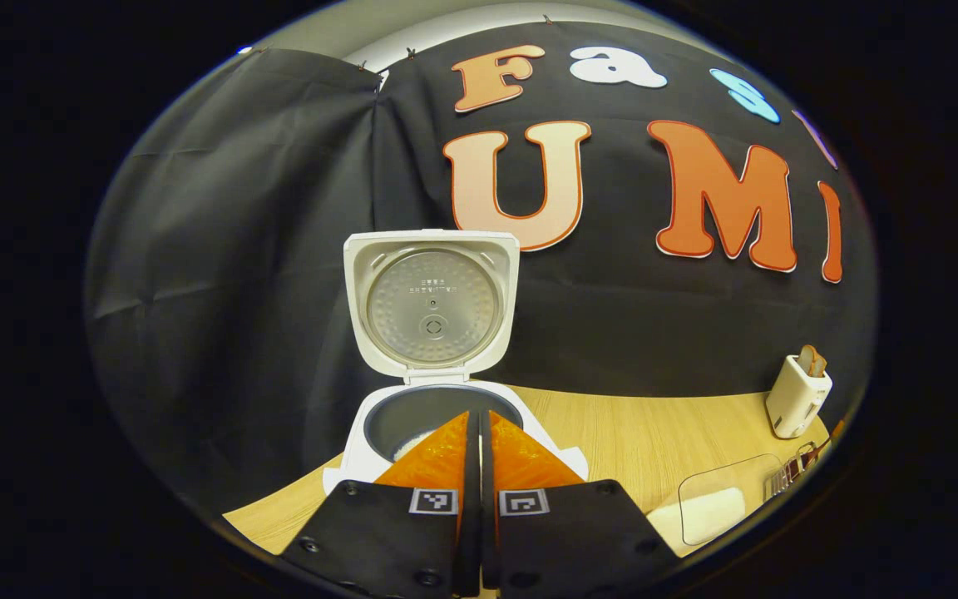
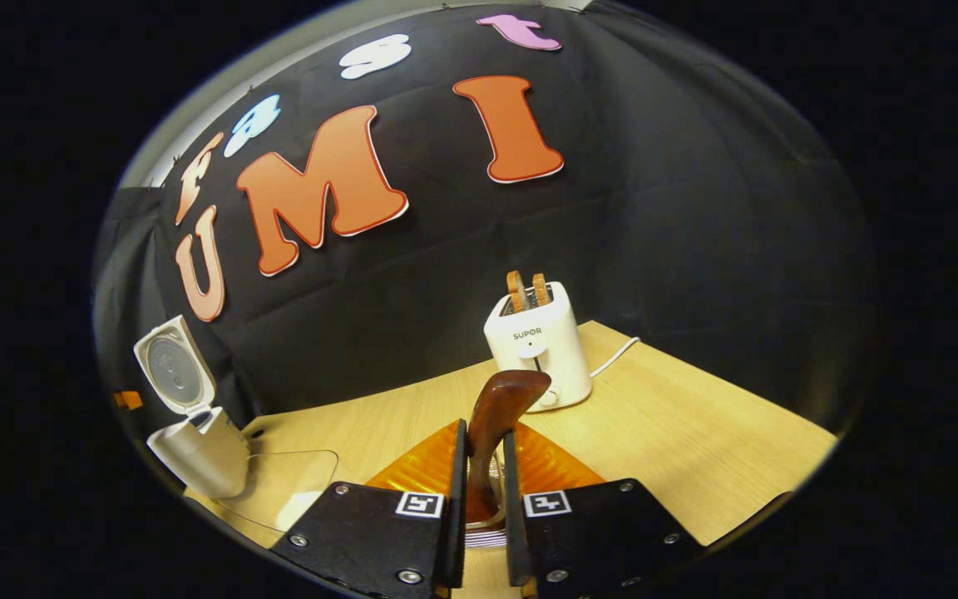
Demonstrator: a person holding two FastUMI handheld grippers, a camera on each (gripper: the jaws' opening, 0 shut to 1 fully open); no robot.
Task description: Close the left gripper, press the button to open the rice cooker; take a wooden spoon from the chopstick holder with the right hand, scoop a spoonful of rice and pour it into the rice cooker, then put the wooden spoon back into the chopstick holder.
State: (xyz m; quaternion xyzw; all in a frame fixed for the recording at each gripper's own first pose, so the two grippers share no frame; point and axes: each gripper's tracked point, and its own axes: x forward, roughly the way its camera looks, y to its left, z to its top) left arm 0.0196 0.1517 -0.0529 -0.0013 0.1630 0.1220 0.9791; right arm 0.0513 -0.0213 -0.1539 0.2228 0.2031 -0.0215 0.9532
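The white rice cooker stands open, its lid upright and a little rice showing in the grey inner pot. My left gripper hovers just in front of the pot, jaws pressed together with nothing between them. In the right gripper view the cooker sits far left. My right gripper is shut on the dark wooden spoon, whose bowl stands up above the fingertips. The spoon's handle runs down to the metal chopstick holder right below the fingers.
A clear container with white rice lies on the wooden table between cooker and holder. A white toaster with bread slices stands at the back, its cord trailing right. The black cloth wall closes the rear.
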